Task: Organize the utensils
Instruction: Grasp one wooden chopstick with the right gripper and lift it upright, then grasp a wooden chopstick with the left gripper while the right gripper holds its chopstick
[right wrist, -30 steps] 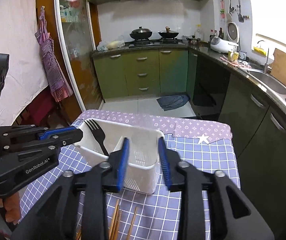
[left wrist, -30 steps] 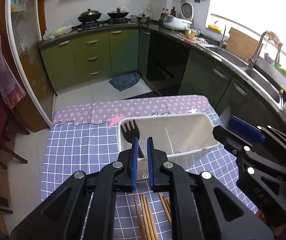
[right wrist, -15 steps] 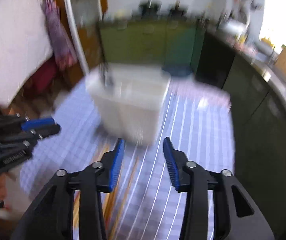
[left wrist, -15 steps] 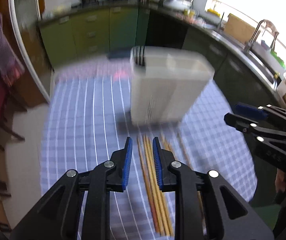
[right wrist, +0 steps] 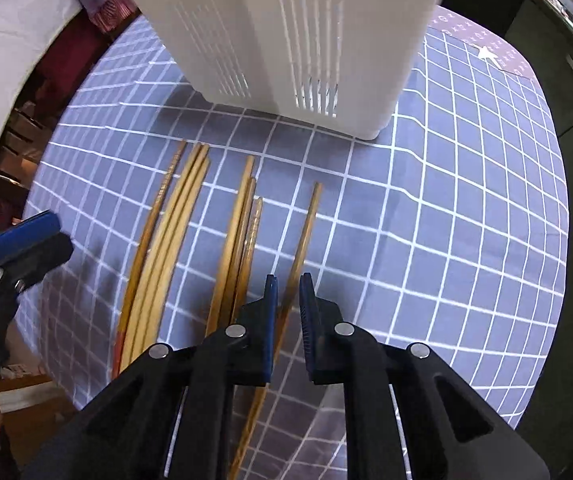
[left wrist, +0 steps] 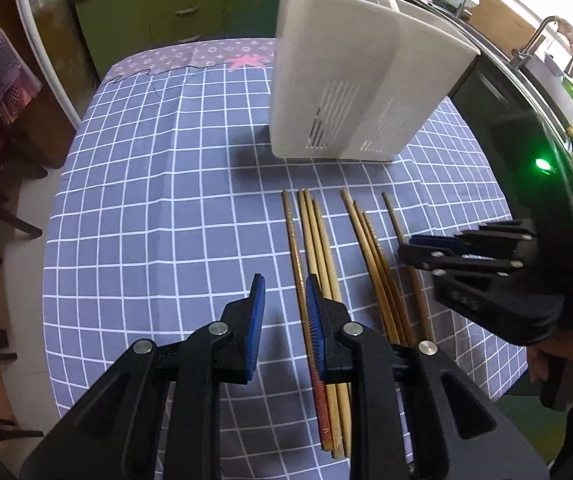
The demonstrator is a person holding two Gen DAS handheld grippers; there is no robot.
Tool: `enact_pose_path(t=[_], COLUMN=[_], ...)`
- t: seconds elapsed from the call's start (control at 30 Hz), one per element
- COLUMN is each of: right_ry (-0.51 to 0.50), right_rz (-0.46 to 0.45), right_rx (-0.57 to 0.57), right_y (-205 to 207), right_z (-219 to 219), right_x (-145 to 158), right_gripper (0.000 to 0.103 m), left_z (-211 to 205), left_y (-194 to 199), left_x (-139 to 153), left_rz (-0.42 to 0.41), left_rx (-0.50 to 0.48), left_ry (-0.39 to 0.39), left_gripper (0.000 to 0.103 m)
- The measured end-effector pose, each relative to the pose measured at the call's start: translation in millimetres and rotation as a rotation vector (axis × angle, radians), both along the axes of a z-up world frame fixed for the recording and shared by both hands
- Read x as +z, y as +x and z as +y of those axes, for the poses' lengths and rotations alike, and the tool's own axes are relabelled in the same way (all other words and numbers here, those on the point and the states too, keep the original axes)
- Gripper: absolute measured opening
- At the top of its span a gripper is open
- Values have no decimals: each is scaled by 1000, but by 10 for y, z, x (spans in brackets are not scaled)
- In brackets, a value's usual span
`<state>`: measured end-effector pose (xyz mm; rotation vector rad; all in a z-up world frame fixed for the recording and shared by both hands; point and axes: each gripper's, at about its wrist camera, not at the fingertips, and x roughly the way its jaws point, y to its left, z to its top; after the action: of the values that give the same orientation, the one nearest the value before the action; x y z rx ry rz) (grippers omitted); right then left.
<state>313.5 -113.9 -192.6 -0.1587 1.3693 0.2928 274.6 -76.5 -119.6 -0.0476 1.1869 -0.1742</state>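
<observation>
Lining up on the chopsticks

Left view: my left gripper, jaws parted, holding nothing, hovers beside the chopsticks before the white caddy. Right view: my right gripper, jaws narrowly apart, straddles the rightmost chopstick; I should lower squarely, then close.

You can read almost nothing here. In your left wrist view, the body of the right gripper at about three o'clock carries raised lettering on its black side, but it sits upside down and shaded, so only something like "DAS" can be made out, and not surely. In your right wrist view, the left gripper at nine o'clock shows no legible marking. The purple border of the tablecloth at twelve o'clock bears a small repeated monogram-style print, too small to read. The white utensil holder shows only slots, no label.
</observation>
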Motion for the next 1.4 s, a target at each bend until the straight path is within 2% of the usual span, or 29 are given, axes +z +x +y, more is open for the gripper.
enact_pose_path(t=[0.2,0.43,0.53,0.67,0.83,1.0,1.17,1.4], right_ry=[-47,13,59,117,223,283,319,320], right_rz=[-4,-22,-76,-191,-405,-554,-622,-625], right_rx=[-7,-26,-32,-39,-79,-115,-121,-114], right_y=[48,65,-11,-217,-627,-1091,-1483,-1631], right_z=[48,88,21,-161,-510,-831,-940,-955], right_x=[-60,-23,170,582,1139,1336,1401,1447], right_gripper=[12,6,6,6,6,6,6,6], left_z=[20,27,25,-8,-57,-64,-80,-123], left_y=[-7,27,74,136,235,304,348,457], left_x=[-24,-89,-143,-199,-295,-360,-422,-523], left_rz=[10,35,55,73,91,95,92,110], left_rx=[-8,-3,4,10,21,30,39,50], left_ry=[-1,-15,-14,-21,-20,-5,18,46], left_gripper=[20,20,20,20,20,20,20,19])
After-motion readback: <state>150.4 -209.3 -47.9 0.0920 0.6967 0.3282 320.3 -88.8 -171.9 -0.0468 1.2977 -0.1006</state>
